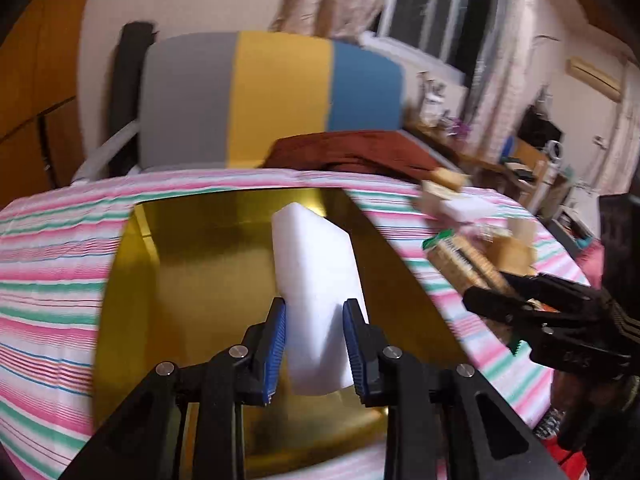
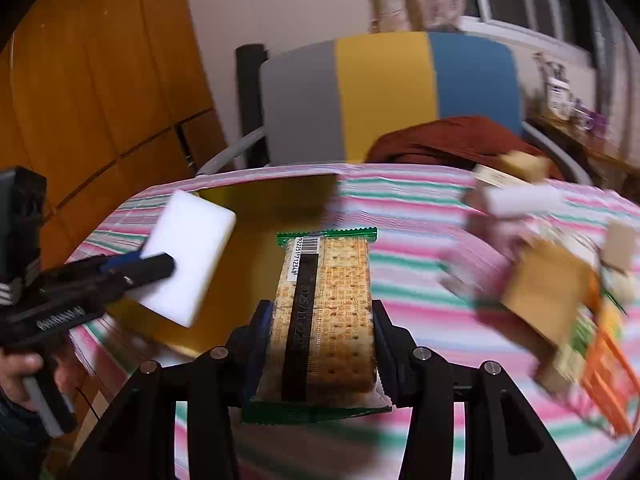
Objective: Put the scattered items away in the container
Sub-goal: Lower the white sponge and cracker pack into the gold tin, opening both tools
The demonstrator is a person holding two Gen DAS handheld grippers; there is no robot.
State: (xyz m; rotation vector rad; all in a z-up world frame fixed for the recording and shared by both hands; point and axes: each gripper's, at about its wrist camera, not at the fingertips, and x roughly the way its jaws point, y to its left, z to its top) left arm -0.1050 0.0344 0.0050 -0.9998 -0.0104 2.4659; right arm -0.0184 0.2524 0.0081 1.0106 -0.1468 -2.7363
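Note:
My left gripper [image 1: 315, 320] is shut on a white foam block [image 1: 316, 280], which hangs over the gold tray [image 1: 192, 264] on the striped cloth. The right wrist view shows the same block [image 2: 188, 256] at the left, above the tray [image 2: 276, 200]. My right gripper [image 2: 320, 332] is shut on a clear packet of crackers [image 2: 328, 312] with green ends, held above the cloth just right of the tray. From the left wrist camera, that packet [image 1: 460, 260] and the right gripper [image 1: 496, 296] show at the right.
A blurred pile of loose items [image 2: 540, 280], with a white block [image 2: 520, 200] and tan pieces, lies on the striped tablecloth [image 2: 420, 220] to the right. A grey, yellow and blue chair back [image 1: 272, 96] with a red cloth [image 1: 360, 152] stands behind the table. A hand [image 2: 24, 368] holds the left gripper.

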